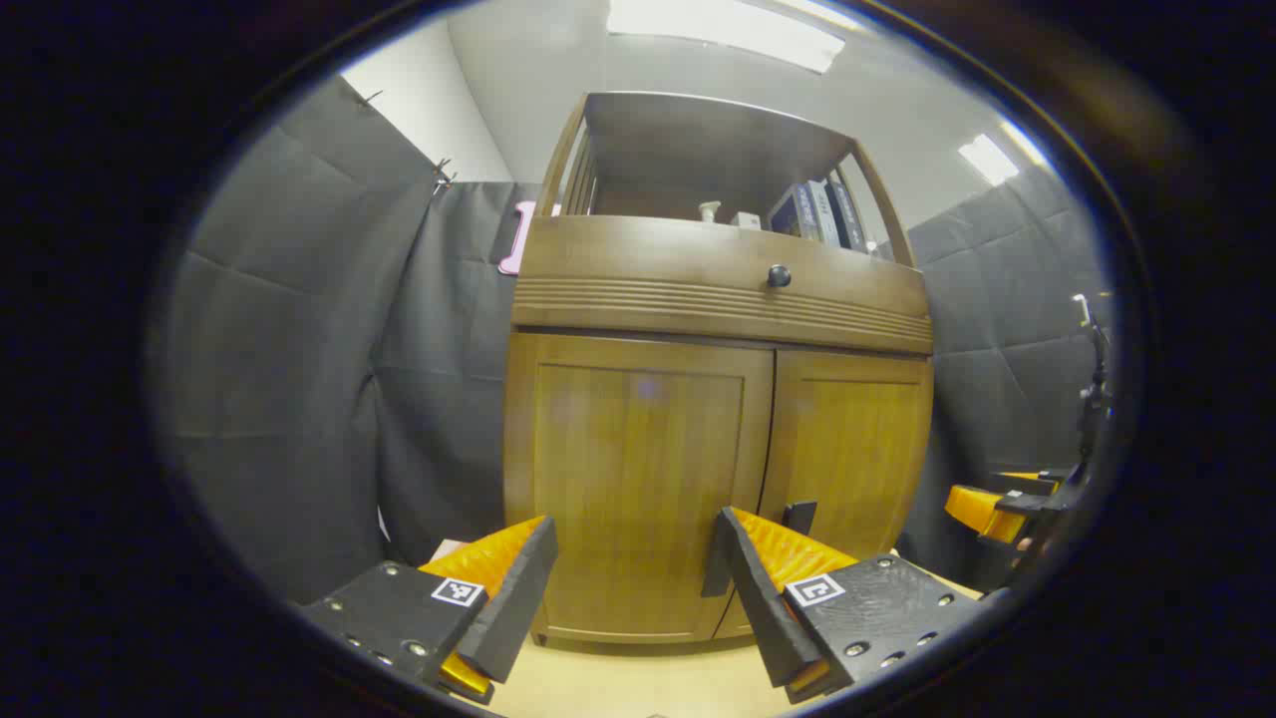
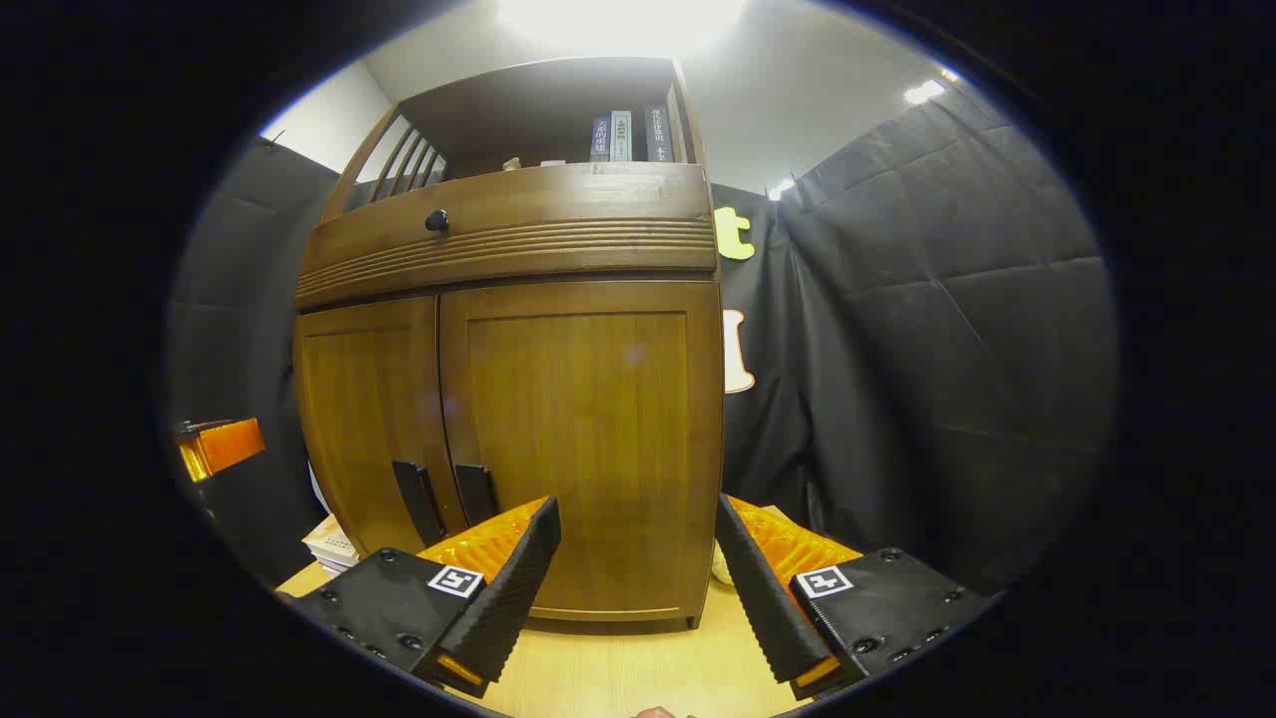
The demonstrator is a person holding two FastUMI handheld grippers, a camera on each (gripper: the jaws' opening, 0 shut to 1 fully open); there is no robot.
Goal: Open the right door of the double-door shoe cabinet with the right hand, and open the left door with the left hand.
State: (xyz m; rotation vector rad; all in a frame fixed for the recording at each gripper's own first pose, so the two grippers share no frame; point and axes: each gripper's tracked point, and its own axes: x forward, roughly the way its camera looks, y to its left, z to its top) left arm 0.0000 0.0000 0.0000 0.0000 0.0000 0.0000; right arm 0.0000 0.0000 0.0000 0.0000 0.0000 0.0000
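Two upright door handles [image 2: 444,499] sit side by side at the cabinet's centre seam, low on the shut doors—up-left of the right hand-held gripper [image 2: 638,558], nearer than the left hand-held gripper [image 1: 633,573]; both grippers released, empty.

In the left gripper view, the left door's handle [image 1: 716,553] is mostly hidden behind the gripper's right finger [image 1: 763,598], and the other gripper [image 1: 1002,504] is cut off at the right edge. The books [image 1: 819,211] on the far shelf are too small to read. In the right gripper view, a stack of papers [image 2: 334,546] near the cabinet's left foot is partly hidden.
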